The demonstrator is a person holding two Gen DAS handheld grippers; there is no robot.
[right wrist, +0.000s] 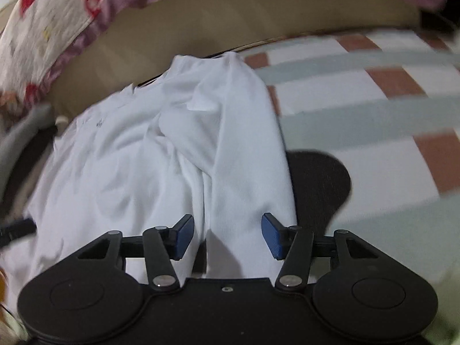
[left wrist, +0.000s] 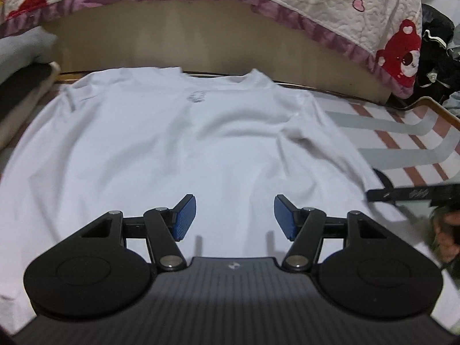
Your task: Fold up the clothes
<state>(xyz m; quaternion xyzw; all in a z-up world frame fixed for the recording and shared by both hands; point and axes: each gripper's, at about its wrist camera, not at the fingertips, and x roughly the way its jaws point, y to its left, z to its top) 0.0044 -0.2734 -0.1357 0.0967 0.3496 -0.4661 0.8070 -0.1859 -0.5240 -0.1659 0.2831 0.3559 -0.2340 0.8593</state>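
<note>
A white T-shirt lies flat, front up, on a striped cover, with its collar at the far side and a small grey logo on the chest. My left gripper hovers open over the shirt's lower middle, with nothing between its blue pads. In the right wrist view the shirt has its right side folded inward as a long strip. My right gripper stands open just above the near end of that strip, and its pads do not press the cloth. A black part of the right gripper and a hand show at the shirt's right edge.
A quilt with red bears hangs over a beige panel behind the shirt. Folded clothes are stacked at the left. The striped cover lies bare to the right, and dark clothes are heaped at the far right.
</note>
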